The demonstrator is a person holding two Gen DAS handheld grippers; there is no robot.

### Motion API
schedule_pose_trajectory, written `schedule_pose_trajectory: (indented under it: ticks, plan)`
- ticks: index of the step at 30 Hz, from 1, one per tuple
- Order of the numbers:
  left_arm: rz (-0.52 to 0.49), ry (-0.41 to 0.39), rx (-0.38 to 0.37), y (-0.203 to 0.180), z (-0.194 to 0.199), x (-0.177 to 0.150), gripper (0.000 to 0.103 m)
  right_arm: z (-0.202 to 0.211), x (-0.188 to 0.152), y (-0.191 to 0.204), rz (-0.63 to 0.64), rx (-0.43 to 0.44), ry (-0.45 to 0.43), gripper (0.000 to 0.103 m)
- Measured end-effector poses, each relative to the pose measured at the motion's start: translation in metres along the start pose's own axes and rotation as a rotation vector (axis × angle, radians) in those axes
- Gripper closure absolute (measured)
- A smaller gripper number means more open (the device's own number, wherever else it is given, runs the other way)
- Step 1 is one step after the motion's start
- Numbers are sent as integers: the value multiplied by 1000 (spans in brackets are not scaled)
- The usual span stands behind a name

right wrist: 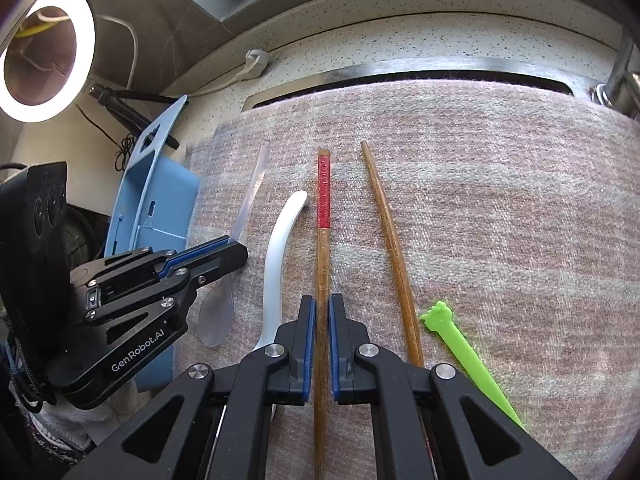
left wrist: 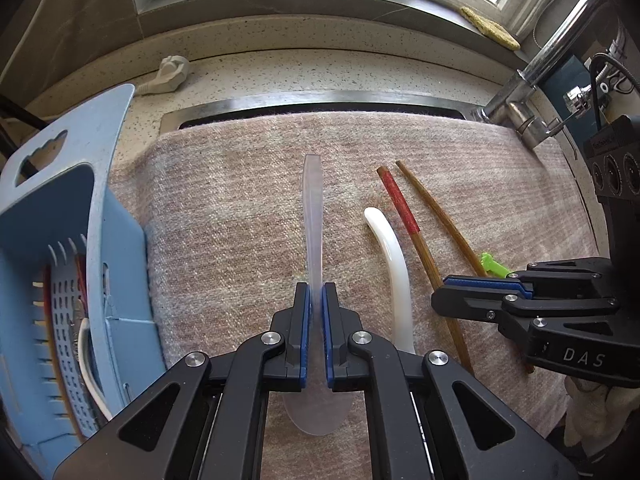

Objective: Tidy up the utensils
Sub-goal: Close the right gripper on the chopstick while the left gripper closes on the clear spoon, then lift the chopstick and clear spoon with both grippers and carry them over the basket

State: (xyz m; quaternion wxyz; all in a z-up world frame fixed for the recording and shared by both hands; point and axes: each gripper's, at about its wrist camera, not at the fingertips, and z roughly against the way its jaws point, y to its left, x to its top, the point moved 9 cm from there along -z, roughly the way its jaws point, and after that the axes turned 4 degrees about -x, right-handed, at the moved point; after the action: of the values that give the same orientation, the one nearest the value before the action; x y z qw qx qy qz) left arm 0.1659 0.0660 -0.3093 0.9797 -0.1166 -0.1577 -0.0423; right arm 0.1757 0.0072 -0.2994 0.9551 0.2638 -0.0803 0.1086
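My left gripper [left wrist: 315, 292] is shut on the clear plastic spoon [left wrist: 313, 208], pinching its handle above the bowl; the same spoon [right wrist: 218, 316] shows under that gripper [right wrist: 240, 254] in the right wrist view. My right gripper [right wrist: 322, 312] is shut on the red-banded wooden chopstick [right wrist: 323, 196], which runs straight between its blue pads. That chopstick [left wrist: 400, 200] lies beside a plain wooden chopstick [left wrist: 436, 216] [right wrist: 390, 236]. A white spoon [left wrist: 390, 248] [right wrist: 280, 236] lies between the two grippers. A green pick [right wrist: 464, 344] [left wrist: 494, 265] lies to the right. All rest on a pinkish woven cloth [left wrist: 224, 216].
A blue perforated utensil holder [left wrist: 76, 264] [right wrist: 156, 196] stands at the left with items inside. The steel sink rim [left wrist: 320, 98], a faucet [left wrist: 560, 52], a white plug [left wrist: 170, 74] and a lit ring light [right wrist: 48, 52] sit at the back.
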Motion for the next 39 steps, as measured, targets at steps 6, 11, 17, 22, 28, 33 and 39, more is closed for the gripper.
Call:
schedule_pose_trajectory:
  ticks: [6, 11, 17, 22, 28, 33, 39]
  plan:
    - [4, -38, -22, -3, 17, -2, 98, 17, 1, -2, -40, 39, -19, 97]
    - [0, -73, -38, -3, 32, 4, 98, 37, 8, 8, -31, 69, -53, 97]
    - [21, -137, -37, 4, 58, 10, 98, 59, 24, 36, 17, 88, -108, 97]
    - [29, -200, -31, 11, 84, 12, 98, 66, 31, 64, 59, 93, -136, 97]
    - [53, -281, -26, 28, 123, 8, 98, 71, 33, 99, 102, 124, -148, 97]
    - [77, -321, 1, 48, 151, -5, 98, 73, 32, 138, 153, 158, -158, 97]
    - [120, -324, 53, 79, 171, -36, 98, 59, 28, 186, 205, 197, -145, 97]
